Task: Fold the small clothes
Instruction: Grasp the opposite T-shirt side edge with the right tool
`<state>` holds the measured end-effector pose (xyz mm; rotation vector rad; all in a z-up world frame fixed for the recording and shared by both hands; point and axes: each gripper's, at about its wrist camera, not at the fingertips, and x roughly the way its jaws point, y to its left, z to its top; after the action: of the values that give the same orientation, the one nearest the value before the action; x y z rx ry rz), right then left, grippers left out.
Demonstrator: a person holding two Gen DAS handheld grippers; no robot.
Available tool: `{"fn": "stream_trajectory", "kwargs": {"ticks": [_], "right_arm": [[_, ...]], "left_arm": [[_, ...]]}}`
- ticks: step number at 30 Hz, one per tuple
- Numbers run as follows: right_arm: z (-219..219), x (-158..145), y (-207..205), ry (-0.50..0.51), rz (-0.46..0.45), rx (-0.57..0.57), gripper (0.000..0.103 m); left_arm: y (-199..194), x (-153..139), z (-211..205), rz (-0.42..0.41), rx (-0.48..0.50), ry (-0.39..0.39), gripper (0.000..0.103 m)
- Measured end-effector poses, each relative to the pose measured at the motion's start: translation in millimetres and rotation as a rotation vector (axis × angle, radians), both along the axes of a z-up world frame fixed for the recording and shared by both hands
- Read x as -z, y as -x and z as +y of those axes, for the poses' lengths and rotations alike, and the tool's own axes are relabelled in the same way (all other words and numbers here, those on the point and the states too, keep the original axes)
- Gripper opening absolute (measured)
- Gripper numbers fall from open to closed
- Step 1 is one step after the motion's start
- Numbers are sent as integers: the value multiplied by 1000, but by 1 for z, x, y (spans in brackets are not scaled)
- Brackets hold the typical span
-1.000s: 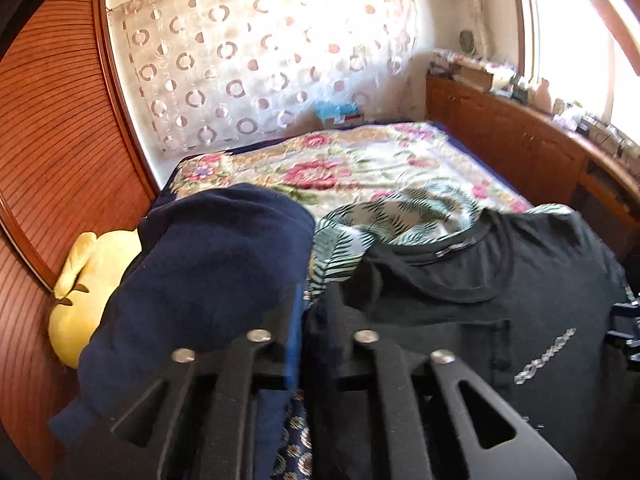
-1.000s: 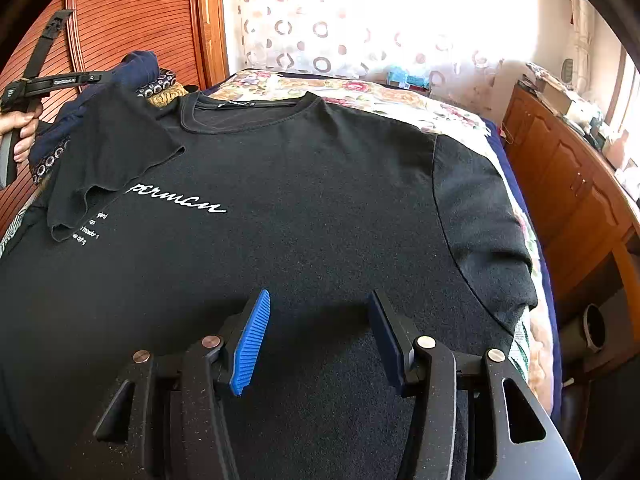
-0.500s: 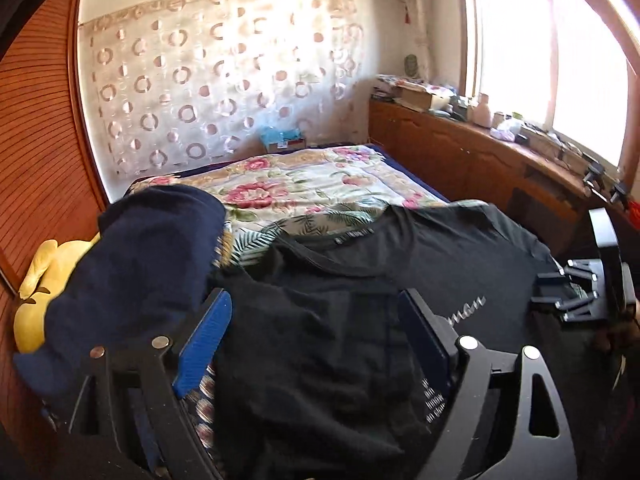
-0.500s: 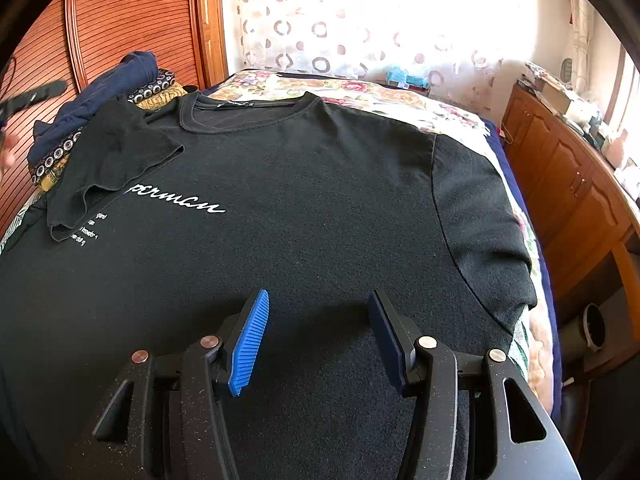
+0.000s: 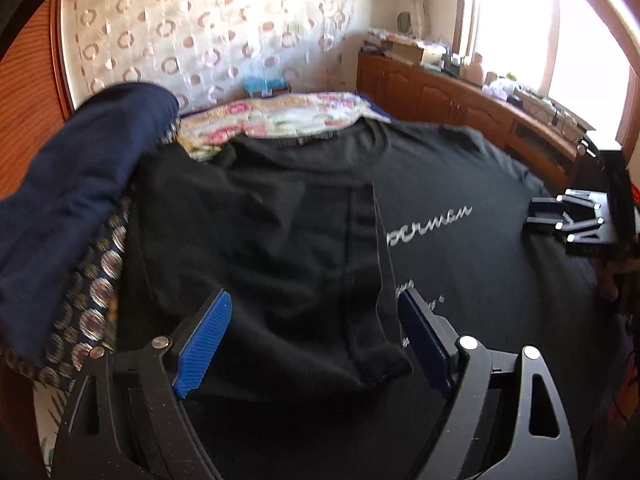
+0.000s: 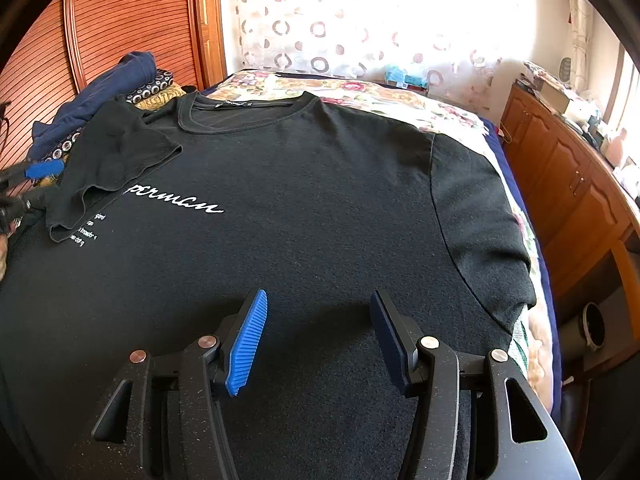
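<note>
Both tongs (image 5: pixel 314 344) (image 6: pixel 318 338) gape over the black T-shirt (image 6: pixel 320 200), sleeve (image 6: pixel 112 160) folded inward.

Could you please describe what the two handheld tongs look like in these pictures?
Both the left tongs and the right tongs are matte black frames with triangular cut-outs and round silver screw heads. Each finger carries a ribbed blue pad. No cables or sleeves show.

Floral bedspread (image 6: pixel 400 100), wooden cabinets (image 6: pixel 568 184), circle-patterned curtain (image 5: pixel 208 36).
</note>
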<state>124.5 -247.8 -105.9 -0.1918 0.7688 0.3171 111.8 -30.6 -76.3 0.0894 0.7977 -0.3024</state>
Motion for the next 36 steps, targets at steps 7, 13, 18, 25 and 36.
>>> {"fn": "stream_trajectory", "kwargs": {"ticks": [7,13,18,25,36], "right_arm": [[-2,0,0,-8,0,-1,56],[-33,-11,1,-91,-44,75,56],[-81,-21,-4,-136,-54,173,55],[-120,-15,-23,-115,-14,262,52],[-143,-10,-62,-250,68,305,22]], "left_arm": [[-3,15,-6,54,12,-23,86],[-6,21,-12,88,30,-57,87],[-6,22,-14,95,46,-66,96],[-7,24,-20,107,67,-79,103],[-7,25,-19,107,67,-78,103]]}}
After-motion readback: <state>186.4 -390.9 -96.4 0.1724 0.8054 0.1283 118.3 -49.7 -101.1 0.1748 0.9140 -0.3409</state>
